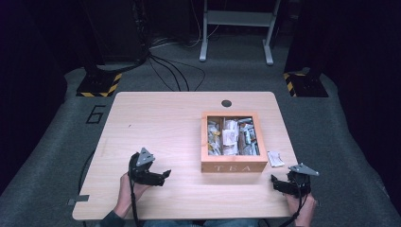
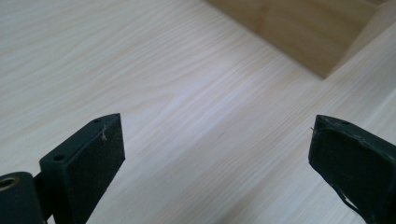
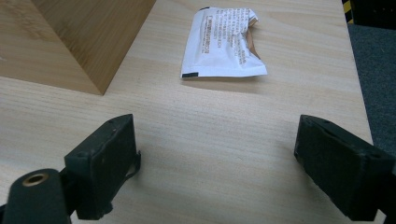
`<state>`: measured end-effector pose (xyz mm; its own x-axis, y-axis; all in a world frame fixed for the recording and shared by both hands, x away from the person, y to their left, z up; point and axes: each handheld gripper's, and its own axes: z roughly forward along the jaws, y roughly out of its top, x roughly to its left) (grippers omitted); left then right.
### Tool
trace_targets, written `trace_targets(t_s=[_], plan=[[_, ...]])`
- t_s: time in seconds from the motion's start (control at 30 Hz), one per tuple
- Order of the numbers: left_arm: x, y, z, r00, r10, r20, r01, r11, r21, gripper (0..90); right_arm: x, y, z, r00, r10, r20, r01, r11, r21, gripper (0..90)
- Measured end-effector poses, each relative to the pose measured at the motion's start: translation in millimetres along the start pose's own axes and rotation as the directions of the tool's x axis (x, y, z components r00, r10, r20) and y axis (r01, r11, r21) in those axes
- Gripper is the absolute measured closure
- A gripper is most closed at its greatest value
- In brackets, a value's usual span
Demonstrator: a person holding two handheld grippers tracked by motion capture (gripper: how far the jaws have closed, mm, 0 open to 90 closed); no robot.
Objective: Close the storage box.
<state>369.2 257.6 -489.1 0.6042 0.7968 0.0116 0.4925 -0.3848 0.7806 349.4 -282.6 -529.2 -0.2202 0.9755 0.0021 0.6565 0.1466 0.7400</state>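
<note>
While both of my tongs rest low over the table [image 1: 156, 118], nothing is gripped yet, and the work I judge to be in hand is the loose white sachet [image 3: 223, 43] lying just beside the right side of the tea box [image 1: 234, 167].

Starting at the left, my left gripper [image 1: 163, 175] sits near the front edge, well apart from the box's left side, aimed at it. Its jaws stand wide apart with bare wood between them, holding and touching nothing. The risk here is small: if I swing it forward carelessly, I could knock the box and shift it.

In the middle, the box stands open, packed with tea bags [image 1: 231, 136].

At the right, my right gripper [image 1: 275, 182] lies near the table's front right corner, jaws spread wide and empty, the sachet ahead of them. The sachet is thin and flat, so I expect the pads [image 3: 105, 163] could slide over it or push it along instead of catching it. It also lies near the table's right edge, so a clumsy shove might send it off.
</note>
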Motion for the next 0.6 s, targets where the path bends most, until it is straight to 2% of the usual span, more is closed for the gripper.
trace_targets(t_s=[0.07, 0.13, 0.17, 0.33, 0.4, 0.5, 0.53, 0.6], plan=[[10.6, -11.3, -3.0, 0.9992, -0.034, -0.020, 0.035, 0.9992, 0.018, 2.7, 0.3, -0.1, -0.2, 1.0000, -0.002, -0.006, 0.002, 1.000, 0.001, 12.5], [20.5, -22.1, -5.5, 0.9957, -0.084, -0.037, 0.086, 0.9958, 0.033, 2.1, 0.2, -0.2, -0.2, 1.0000, -0.004, -0.008, 0.004, 1.000, 0.000, 12.5], [24.8, -26.9, -6.8, 0.9940, -0.097, -0.051, 0.098, 0.9946, 0.032, 1.8, 0.3, -0.2, -0.2, 1.0000, -0.004, -0.007, 0.004, 1.000, -0.001, 12.4], [39.7, -44.2, -9.5, 0.9841, -0.117, -0.134, 0.125, 0.9904, 0.059, 0.8, 0.5, -0.1, -0.1, 1.0000, -0.002, -0.006, 0.002, 1.000, -0.001, 12.3], [42.5, -49.0, -8.8, 0.9816, -0.128, -0.141, 0.139, 0.9877, 0.071, 0.4, 0.6, 0.0, -0.1, 1.0000, -0.001, -0.005, 0.001, 1.000, 0.000, 12.2], [44.8, -56.1, -4.0, 0.9798, -0.120, -0.160, 0.136, 0.9861, 0.095, 0.5, 0.6, 0.0, -0.1, 1.0000, -0.001, -0.005, 0.001, 1.000, 0.000, 12.2], [46.2, -58.2, -4.0, 0.9793, -0.136, -0.150, 0.149, 0.9854, 0.082, 0.0, 0.5, 0.0, 0.0, 1.0000, -0.001, -0.004, 0.001, 1.000, 0.000, 11.1], [47.3, -59.3, -5.4, 0.9747, -0.146, -0.169, 0.161, 0.9838, 0.079, 0.6, -0.3, 0.5, 1.2, 0.9998, 0.012, 0.014, -0.012, 1.000, 0.013, 4.5]])
